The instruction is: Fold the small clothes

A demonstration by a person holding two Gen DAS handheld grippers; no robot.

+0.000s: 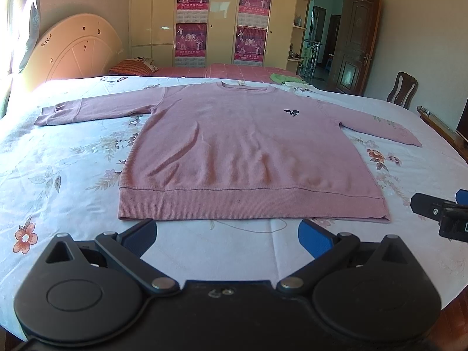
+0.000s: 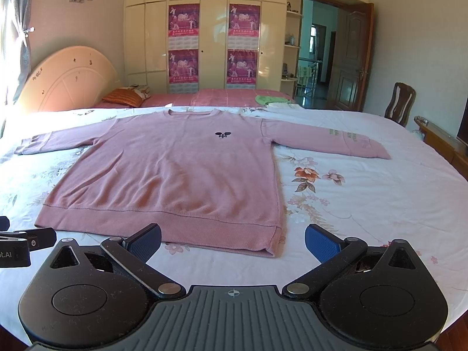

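A pink long-sleeved sweater [image 1: 234, 146] [image 2: 175, 169] lies flat and face up on the floral bedsheet [image 1: 58, 175], both sleeves spread sideways, hem nearest me, a small dark emblem on the chest. My left gripper [image 1: 228, 238] hovers open just short of the hem's middle, nothing between its blue pads. My right gripper [image 2: 232, 241] is open too, close to the hem's right corner [image 2: 269, 251]. In the left wrist view the right gripper [image 1: 438, 210] shows at the right edge; in the right wrist view the left gripper [image 2: 26, 241] shows at the left edge.
The sheet extends around the sweater on all sides. Behind it lie a pink bedcover [image 2: 219, 96], a striped pillow [image 2: 122, 96] and a green cloth [image 2: 272, 99]. A cream headboard [image 1: 70, 49], a wardrobe, an open door and a wooden chair [image 2: 400, 102] stand beyond.
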